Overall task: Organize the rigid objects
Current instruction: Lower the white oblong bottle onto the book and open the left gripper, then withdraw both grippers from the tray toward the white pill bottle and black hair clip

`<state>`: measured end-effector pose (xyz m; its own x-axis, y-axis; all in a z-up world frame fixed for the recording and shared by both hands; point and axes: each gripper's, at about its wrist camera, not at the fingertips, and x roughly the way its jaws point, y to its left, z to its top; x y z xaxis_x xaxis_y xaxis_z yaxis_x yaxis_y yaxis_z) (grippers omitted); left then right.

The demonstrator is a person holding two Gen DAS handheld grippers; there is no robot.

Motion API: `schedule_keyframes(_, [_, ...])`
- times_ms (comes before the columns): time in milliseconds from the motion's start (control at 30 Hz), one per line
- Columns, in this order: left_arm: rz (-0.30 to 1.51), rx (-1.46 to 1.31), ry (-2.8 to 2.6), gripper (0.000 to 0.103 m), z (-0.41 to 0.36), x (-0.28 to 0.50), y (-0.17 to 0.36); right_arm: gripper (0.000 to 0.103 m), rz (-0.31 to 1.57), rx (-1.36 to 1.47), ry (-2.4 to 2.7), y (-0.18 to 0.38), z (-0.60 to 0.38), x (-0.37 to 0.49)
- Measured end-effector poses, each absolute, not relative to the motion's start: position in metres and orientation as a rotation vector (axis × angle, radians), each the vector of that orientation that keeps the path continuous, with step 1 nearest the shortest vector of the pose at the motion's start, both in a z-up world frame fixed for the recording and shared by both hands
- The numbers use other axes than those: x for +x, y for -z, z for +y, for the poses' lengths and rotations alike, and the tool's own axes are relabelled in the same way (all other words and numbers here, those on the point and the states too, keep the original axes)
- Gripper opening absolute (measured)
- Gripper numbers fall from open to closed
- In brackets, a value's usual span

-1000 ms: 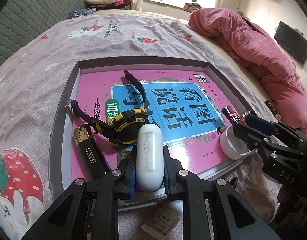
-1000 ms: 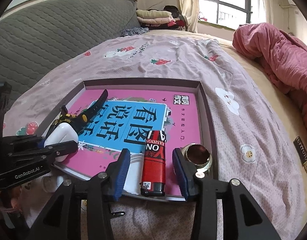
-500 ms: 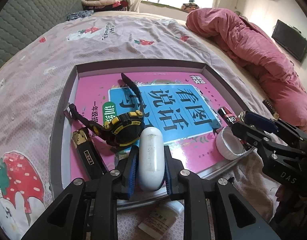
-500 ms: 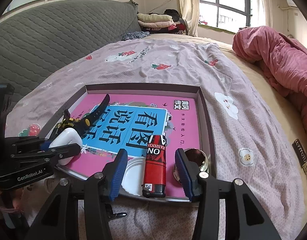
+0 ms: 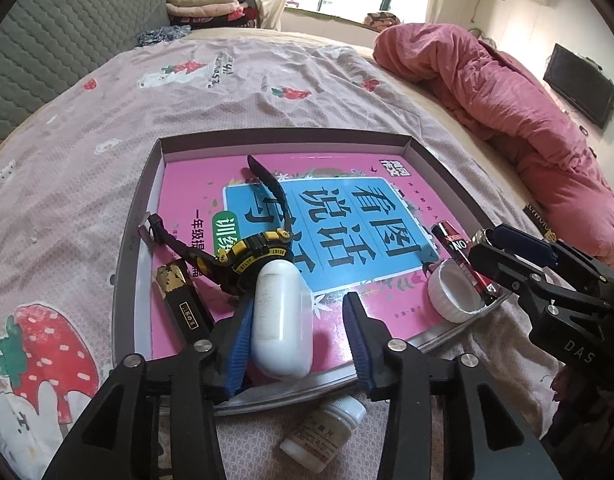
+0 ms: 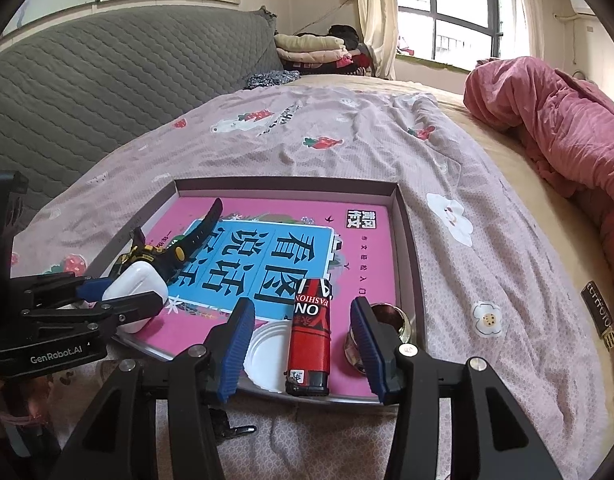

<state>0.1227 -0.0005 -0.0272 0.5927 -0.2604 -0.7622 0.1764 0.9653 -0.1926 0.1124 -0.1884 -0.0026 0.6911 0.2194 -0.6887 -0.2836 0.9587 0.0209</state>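
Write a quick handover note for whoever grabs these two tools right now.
Left tool: jaws opening, the white case lies between them on the pink book in the tray.
Right tool: open around the red lighter, not gripping.
Done: watch, white cap and small jar in the tray.
Left: white pill bottle still outside on the bedsheet.

Daylit, sharp frames with strong fisheye distortion.
Light enters through the overexposed window [image 6: 447, 20] beyond the bed's [image 6: 347, 148] far edge; shadows are soft; corners vignette black; edges bend.
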Motion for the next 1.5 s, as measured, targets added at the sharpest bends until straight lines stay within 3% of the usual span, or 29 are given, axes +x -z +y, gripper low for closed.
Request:
schedule_keyframes(200, [0.879,-0.097,0.258,0.047,0.0,0.115,0.02,0.05,0.742,-0.099,-0.27,0.001,-0.191,0.107])
schedule_keyframes(333, [0.869,-0.097,0.25,0.053,0.004,0.109,0.016,0.05,0.725,-0.117,-0.258,-0.002,-0.19,0.1])
schedule_keyframes(467, [0.857,-0.1,0.235,0.053,0.01,0.103,0.011,0.051,0.706,-0.122,-0.261,-0.006,-0.19,0.092])
schedule_keyframes(567, [0.845,-0.103,0.228,0.053,0.014,0.099,0.008,0.057,0.696,-0.132,-0.257,-0.009,-0.19,0.085])
schedule_keyframes(833, [0.826,-0.103,0.198,0.054,0.021,0.088,0.0,0.057,0.682,-0.109,-0.256,-0.017,-0.194,0.076])
schedule_keyframes(933, [0.827,-0.101,0.188,0.063,0.023,0.084,-0.002,0.058,0.684,-0.095,-0.258,-0.019,-0.195,0.074])
schedule_keyframes(1067, [0.823,-0.087,0.185,0.063,0.022,0.079,-0.005,0.064,0.68,-0.092,-0.251,-0.021,-0.196,0.07])
schedule_keyframes(1500, [0.829,-0.074,0.2,0.064,0.022,0.061,-0.014,0.064,0.707,-0.092,-0.267,-0.019,-0.188,0.055])
